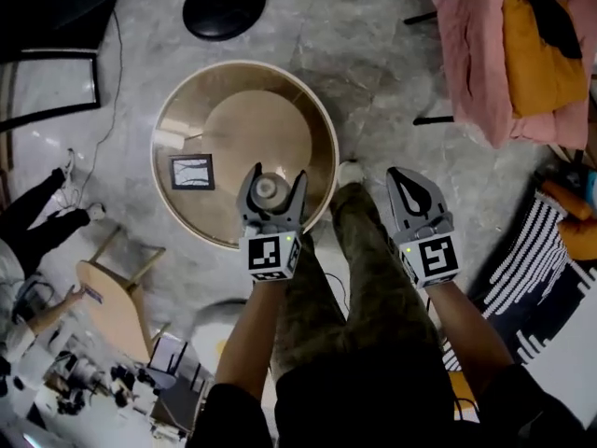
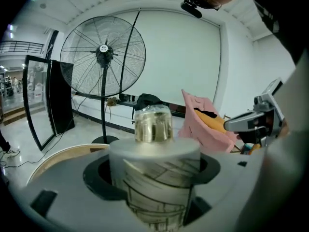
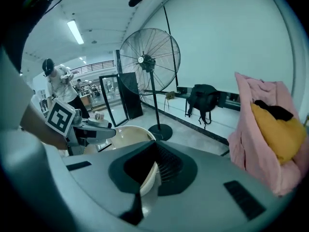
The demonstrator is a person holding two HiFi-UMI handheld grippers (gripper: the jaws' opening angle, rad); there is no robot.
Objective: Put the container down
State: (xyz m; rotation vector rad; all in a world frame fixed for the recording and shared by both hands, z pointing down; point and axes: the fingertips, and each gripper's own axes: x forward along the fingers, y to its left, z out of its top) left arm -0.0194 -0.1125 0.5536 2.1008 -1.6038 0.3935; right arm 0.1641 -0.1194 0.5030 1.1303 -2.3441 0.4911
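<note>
My left gripper [image 1: 274, 183] is clamping its jaws on the container [image 2: 159, 178] – a short cylinder with dark sketched lines round its side and a pale lid topped by a clear, gold-tinted knob [image 2: 153, 123]. The jaws are pressing against the cylinder from both sides, below the lid. I am holding it upright over the near part of the round table [image 1: 177, 110], just inside the rim. Whether its base is touching the tabletop I cannot tell.

My right gripper [image 1: 409, 189] is hanging off the table's right edge, over the grey floor, with its jaws closed together on nothing.

A small dark-framed card [image 1: 191, 172] is lying flat on the table, left of the container. Beyond the table's far side a big pedestal fan [image 2: 104, 57] is standing on its round black base – and to the table's far right a pink cloth [image 1: 476, 54] is draping over a chair, with an orange cushion [image 1: 536, 59] tucked in it.
</note>
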